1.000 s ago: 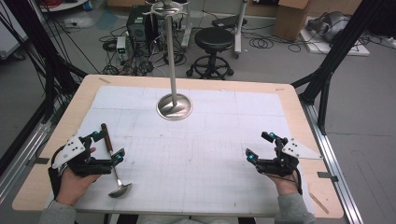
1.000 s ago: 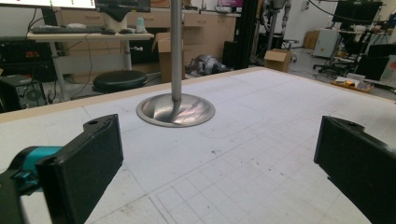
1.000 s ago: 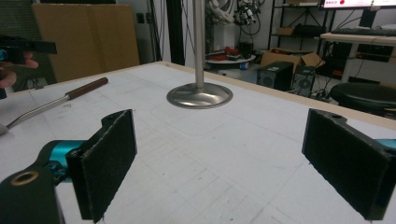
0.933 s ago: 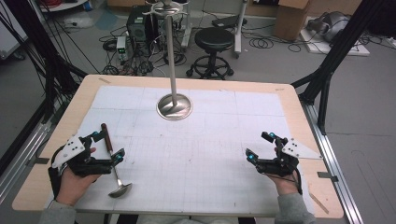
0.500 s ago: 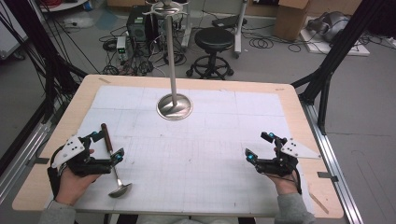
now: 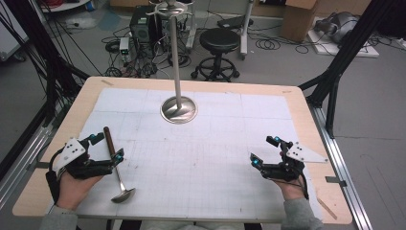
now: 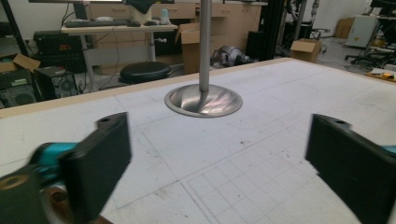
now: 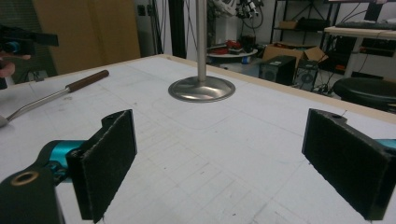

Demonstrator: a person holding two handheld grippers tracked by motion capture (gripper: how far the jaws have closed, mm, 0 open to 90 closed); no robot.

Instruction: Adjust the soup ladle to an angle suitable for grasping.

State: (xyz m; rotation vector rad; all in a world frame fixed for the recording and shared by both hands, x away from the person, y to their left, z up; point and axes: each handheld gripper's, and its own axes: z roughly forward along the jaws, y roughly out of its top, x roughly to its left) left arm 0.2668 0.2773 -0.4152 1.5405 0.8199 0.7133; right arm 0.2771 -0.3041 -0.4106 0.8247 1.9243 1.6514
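My left tool [image 6: 103, 148], spread, straddles the brown-handled steel ladle [image 6: 117, 168] at lower left of the tabletop [image 6: 201, 158]; closing off-centre might spin it. My right tool [image 6: 266, 151] hangs spread, empty.

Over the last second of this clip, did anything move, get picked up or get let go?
Nothing visibly changed. The left gripper and right gripper sit open at the near corners of the table, the ladle lies by the left gripper, and the stand is in the same spot.
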